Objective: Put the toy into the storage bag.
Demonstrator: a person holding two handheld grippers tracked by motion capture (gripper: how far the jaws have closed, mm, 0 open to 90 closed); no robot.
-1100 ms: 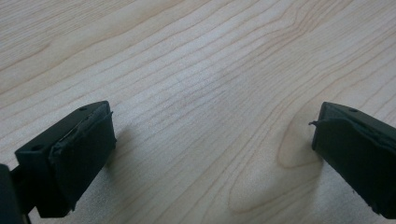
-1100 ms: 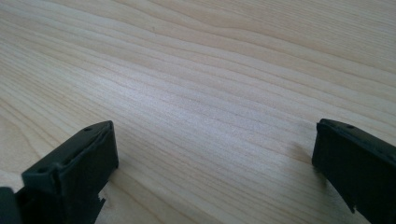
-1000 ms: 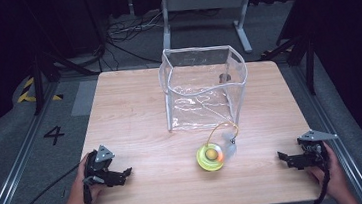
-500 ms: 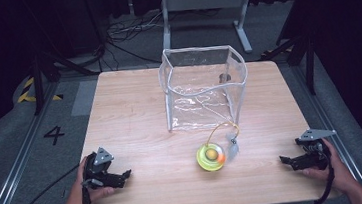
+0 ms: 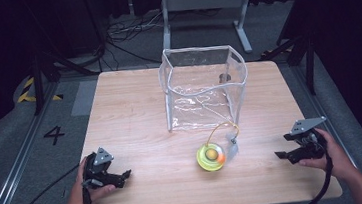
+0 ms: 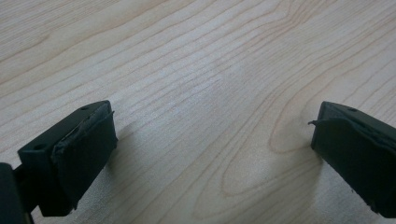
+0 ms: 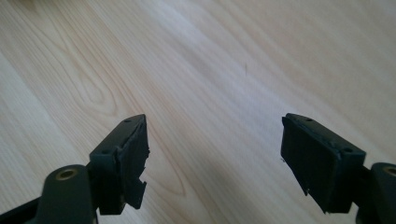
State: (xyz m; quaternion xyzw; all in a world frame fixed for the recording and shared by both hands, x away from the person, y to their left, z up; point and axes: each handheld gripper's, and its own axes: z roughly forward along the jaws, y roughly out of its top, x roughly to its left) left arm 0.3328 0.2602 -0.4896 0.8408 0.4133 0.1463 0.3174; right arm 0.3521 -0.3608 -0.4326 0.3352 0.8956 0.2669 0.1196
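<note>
- landmark here is the clear plastic bag (image 5: 202, 87), standing upright and open-topped toward the far middle of the light wooden table (image 5: 134, 111); it looks empty apart from some creases in the plastic
- just in front of the bag, on the person's side, sits a yellow-green round toy (image 5: 210, 157) with an orange bit on it, looks like a yo-yo; an orange-yellow string (image 5: 216, 128) loops from it up toward the bag's front bottom edge; a small clear tag-like piece (image 5: 233, 146) lies right beside the toy
- left gripper (image 5: 124, 175) is well to the left of the bag and nearer the person, resting low by the table's front edge, held in the left hand (image 5: 79, 189); in the left gripper view its jaws stand wide apart with nothing but bare wood grain between them
- right gripper (image 5: 280, 154) is off to the right of the bag, also near the front edge, in the right hand (image 5: 335, 160); grey three-cornered plate on top; in the right gripper view the jaws are spread wide, nothing held
- both grippers are well apart from the toy; neither touches it
- floor left of the table has a "4" marking (image 5: 54, 135); cables and a metal stand behind the bag
</note>
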